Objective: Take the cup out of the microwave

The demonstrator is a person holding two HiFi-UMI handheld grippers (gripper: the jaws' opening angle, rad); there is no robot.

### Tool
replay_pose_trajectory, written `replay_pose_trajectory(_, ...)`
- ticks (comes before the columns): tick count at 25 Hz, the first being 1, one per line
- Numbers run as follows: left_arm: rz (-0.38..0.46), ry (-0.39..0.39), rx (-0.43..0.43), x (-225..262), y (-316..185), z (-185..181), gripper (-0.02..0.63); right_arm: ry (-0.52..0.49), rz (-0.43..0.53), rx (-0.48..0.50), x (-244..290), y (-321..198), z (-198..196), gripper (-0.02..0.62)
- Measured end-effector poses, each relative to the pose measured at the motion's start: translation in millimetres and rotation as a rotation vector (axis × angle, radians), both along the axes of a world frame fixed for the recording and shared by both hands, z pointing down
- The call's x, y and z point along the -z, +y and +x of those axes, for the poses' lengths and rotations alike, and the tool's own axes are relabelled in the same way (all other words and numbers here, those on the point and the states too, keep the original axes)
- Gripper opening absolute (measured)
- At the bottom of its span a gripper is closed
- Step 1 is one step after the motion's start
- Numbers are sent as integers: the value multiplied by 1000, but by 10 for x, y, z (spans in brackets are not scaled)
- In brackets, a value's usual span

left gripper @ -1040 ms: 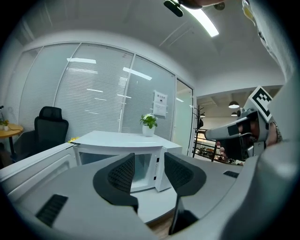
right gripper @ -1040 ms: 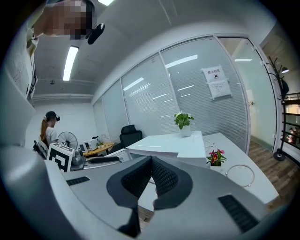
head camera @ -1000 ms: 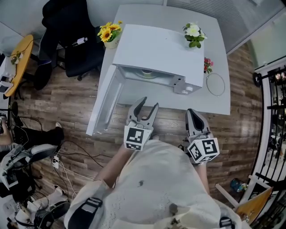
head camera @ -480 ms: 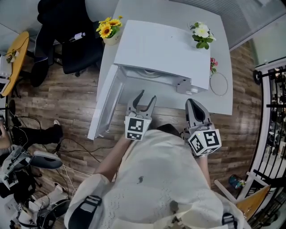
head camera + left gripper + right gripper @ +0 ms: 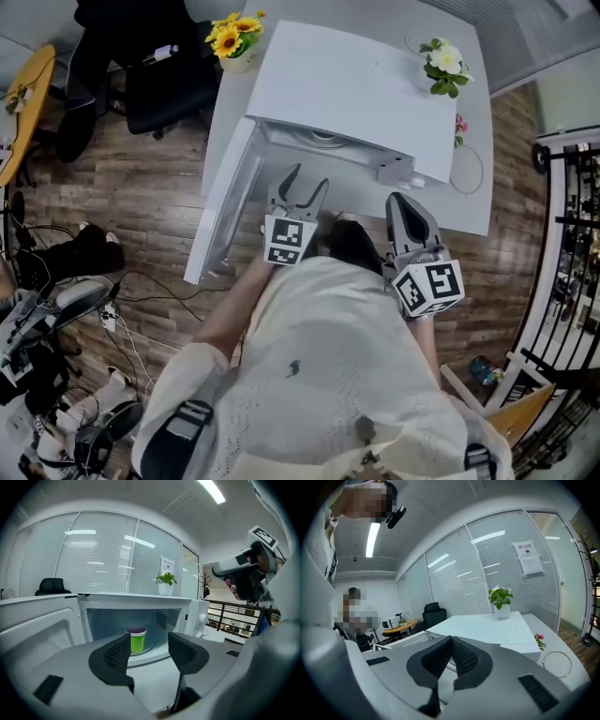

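I am aiming the left tool (image 5: 149,645), jaws just widening to admit it and empty, at the cup (image 5: 138,640) at twelve o'clock inside the microwave (image 5: 190,609); the right tool (image 5: 450,641) is idling clenched.

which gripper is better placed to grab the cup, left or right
Left. The left gripper faces the open microwave; its jaws have just been opening, with nothing between them yet, and the green cup sits straight ahead inside. The right gripper is shut, with no cup in its view.
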State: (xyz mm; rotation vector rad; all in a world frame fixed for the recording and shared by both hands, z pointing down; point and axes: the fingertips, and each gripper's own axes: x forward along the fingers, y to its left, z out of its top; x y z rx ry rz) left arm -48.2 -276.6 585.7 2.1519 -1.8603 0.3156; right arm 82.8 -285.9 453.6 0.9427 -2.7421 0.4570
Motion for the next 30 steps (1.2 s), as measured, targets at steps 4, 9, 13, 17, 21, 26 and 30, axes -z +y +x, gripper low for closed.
replay_pose_trajectory(4,-16,0,-3,-153,-153,-56,262,18,-16,-12,-54,-18,-47,8)
replay_pose_trajectory(9,-61,36,33,-409,-366,-85,276,42,-24,3,-150,-75,-57,8)
replay_pose_trajectory(13,-90,49,54,-547,-510,-99,296,37,-30,-13,-150,-208,-35,9)
replay_pose_trajectory(17,-107,44,62,-686,-683,-150,304,52,-31,-13,-208,-345,-75,9)
replay_pose_trajectory(21,-125,42,81,-815,-825,-196,305,69,-30,5,-243,-409,-82,9)
replay_pose_trajectory(26,-156,37,78,-910,-995,-233,307,80,-39,2,-290,-568,-90,8)
replay_pose_trajectory(30,-172,39,88,-972,-1088,-268,308,87,-39,5,-293,-670,-116,9)
